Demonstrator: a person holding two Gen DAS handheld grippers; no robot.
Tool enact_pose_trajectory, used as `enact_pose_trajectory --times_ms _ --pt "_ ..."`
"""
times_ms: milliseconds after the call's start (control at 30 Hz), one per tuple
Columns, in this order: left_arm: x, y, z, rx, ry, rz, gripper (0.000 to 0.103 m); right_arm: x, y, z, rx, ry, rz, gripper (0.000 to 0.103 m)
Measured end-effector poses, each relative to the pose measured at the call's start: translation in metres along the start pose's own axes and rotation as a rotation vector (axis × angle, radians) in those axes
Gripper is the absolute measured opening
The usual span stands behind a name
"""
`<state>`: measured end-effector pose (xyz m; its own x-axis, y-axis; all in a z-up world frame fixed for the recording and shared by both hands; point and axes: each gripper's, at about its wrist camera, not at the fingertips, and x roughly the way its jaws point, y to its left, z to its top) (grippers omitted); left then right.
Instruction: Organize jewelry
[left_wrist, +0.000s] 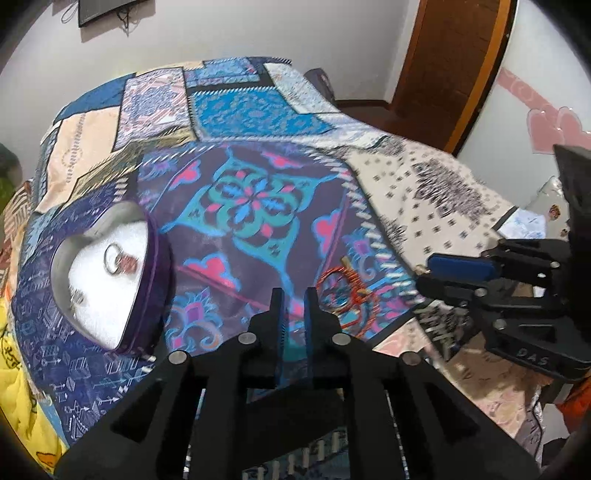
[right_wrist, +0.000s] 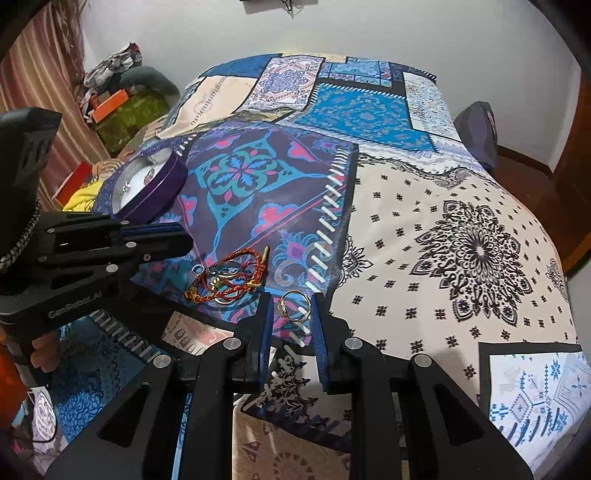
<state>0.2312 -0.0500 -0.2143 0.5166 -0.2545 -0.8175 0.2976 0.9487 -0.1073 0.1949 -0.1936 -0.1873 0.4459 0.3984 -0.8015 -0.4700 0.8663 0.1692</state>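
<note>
A purple heart-shaped tin (left_wrist: 147, 280) with a white lining lies open on the patterned bedspread; a silver ring (left_wrist: 112, 258) and small pieces lie inside. It also shows in the right wrist view (right_wrist: 162, 188). A red cord bracelet tangled with rings (right_wrist: 229, 277) lies on the spread, also seen in the left wrist view (left_wrist: 347, 291). My right gripper (right_wrist: 291, 310) is open, its fingers either side of a gold ring (right_wrist: 294, 306). My left gripper (left_wrist: 293, 306) is narrowly open and empty, just left of the bracelet.
The patchwork bedspread (right_wrist: 443, 240) covers the whole bed. A yellow cloth (left_wrist: 22, 387) lies at the left edge. A wooden door (left_wrist: 450, 55) stands behind, and clutter with an orange box (right_wrist: 110, 103) sits beside the bed.
</note>
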Motion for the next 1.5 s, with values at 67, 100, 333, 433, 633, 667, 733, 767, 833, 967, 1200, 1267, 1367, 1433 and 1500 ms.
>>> enact_pose_trajectory --times_ms 67,100,333,433,633,667,733,767,833,967,1200,1267,1367,1433,1500 --pt "0.002 -0.004 0.003 0.0 0.007 -0.021 0.023 -0.001 -0.001 0.0 0.002 -0.002 0.0 0.018" --pt "0.004 -0.007 0.004 0.0 0.01 -0.03 0.025 -0.001 -0.001 0.0 0.002 -0.003 -0.001 0.018" --pt "0.027 -0.022 0.0 0.018 0.065 -0.043 0.027 -0.003 -0.006 -0.002 0.001 -0.008 -0.002 0.018" --pt "0.033 -0.021 -0.002 0.012 0.07 -0.034 0.027 -0.004 -0.009 -0.003 0.006 -0.009 -0.001 0.018" --pt "0.035 -0.016 -0.001 -0.021 0.066 -0.059 0.02 -0.003 -0.009 -0.004 0.012 -0.009 0.008 0.018" --pt "0.034 -0.016 -0.001 -0.02 0.065 -0.06 0.02 -0.003 -0.009 -0.003 0.013 -0.01 0.009 0.018" --pt "0.034 -0.018 -0.002 -0.013 0.061 -0.058 0.02 -0.004 -0.009 -0.003 0.014 -0.013 0.012 0.018" --pt "0.033 -0.019 -0.002 -0.007 0.06 -0.055 0.02 -0.004 -0.008 -0.003 0.014 -0.015 0.012 0.018" --pt "0.028 -0.023 -0.003 0.009 0.045 -0.041 0.02 -0.006 -0.008 -0.001 0.013 -0.02 0.012 0.018" --pt "0.011 -0.028 -0.002 0.031 -0.003 -0.027 0.02 -0.011 -0.005 0.002 0.006 -0.033 0.012 0.018" --pt "-0.02 -0.024 0.003 0.012 -0.074 -0.01 0.02 -0.024 0.005 0.016 -0.005 -0.076 0.021 0.018" --pt "-0.03 -0.019 0.004 0.003 -0.097 0.001 0.02 -0.028 0.011 0.022 -0.012 -0.091 0.025 0.018" --pt "-0.043 -0.013 0.005 -0.009 -0.127 0.017 0.02 -0.032 0.021 0.031 -0.027 -0.116 0.036 0.018" --pt "-0.053 -0.007 0.005 -0.02 -0.147 0.031 0.02 -0.035 0.028 0.037 -0.035 -0.131 0.044 0.018" --pt "-0.062 0.0 0.005 -0.033 -0.166 0.044 0.02 -0.036 0.037 0.043 -0.044 -0.147 0.056 0.018"
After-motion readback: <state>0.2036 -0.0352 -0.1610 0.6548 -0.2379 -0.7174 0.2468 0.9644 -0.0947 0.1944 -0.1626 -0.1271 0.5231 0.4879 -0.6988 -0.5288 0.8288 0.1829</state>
